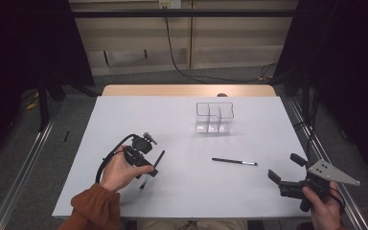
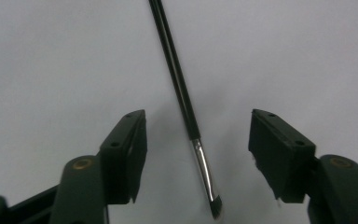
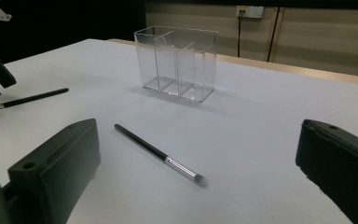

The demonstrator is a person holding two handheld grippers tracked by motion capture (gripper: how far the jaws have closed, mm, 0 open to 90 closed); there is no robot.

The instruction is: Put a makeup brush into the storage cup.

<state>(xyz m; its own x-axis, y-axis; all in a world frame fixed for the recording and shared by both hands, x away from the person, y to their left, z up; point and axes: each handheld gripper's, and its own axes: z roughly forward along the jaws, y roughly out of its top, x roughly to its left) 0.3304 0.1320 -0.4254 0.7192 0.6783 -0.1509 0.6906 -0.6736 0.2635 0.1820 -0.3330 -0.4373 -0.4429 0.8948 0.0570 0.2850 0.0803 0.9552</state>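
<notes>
Left gripper, jaws wide, straddles a brush as if to grasp it; right gripper, also wide, faces a second brush and, beyond it, the organizer.

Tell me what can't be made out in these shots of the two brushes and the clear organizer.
- Near brush: handle end cut off by the top edge of the left gripper view; in the high view the left gripper covers part of it.
- Clear organizer: too small and transparent in the high view to count compartments.
- Far brush: bristle tip blurred in the right gripper view.
</notes>
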